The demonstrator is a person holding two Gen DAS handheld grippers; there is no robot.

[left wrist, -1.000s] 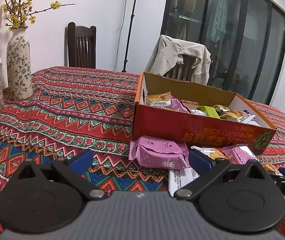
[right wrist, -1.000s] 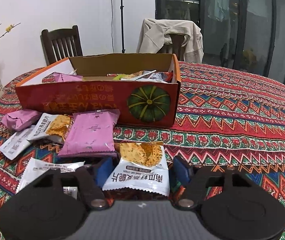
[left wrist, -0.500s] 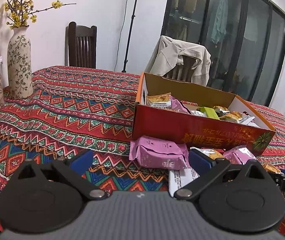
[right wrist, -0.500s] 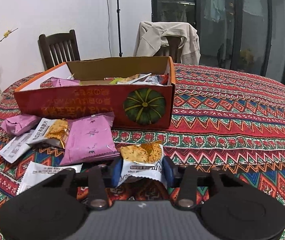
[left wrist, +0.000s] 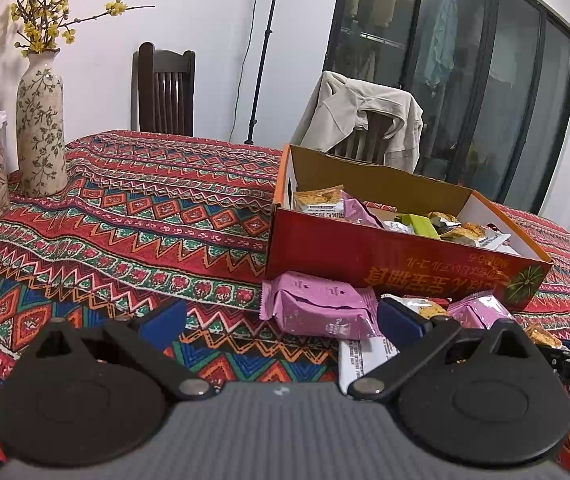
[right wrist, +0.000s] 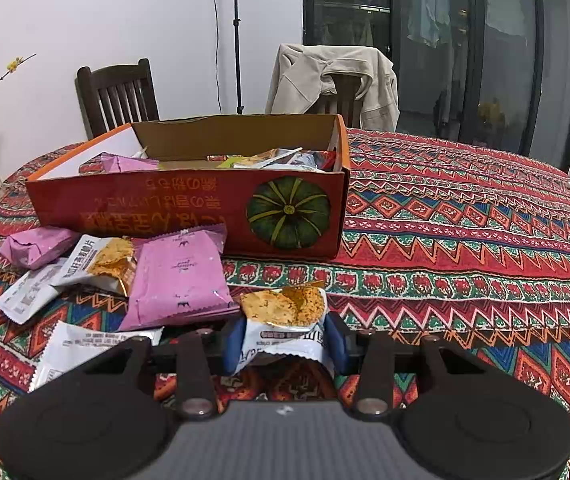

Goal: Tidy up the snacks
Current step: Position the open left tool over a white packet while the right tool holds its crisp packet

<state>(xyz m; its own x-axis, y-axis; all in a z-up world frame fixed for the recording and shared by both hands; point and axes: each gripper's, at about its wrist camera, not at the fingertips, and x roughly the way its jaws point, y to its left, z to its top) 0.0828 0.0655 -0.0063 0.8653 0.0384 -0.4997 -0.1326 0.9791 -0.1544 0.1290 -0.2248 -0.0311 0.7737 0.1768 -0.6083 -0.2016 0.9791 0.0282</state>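
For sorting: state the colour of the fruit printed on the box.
Dark green pumpkin with lighter green stripes, clearest in the right wrist view.

White cracker packet (right wrist: pixel 285 322) sits pinched, crumpled, just before the open red box (right wrist: pixel 189 208); pink packets (right wrist: pixel 179 276) lie beside that box.

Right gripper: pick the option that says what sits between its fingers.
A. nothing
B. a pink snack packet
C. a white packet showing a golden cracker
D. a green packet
C: in the right wrist view the right gripper has its blue fingers pressed on both sides of the white cracker packet, near the red box.
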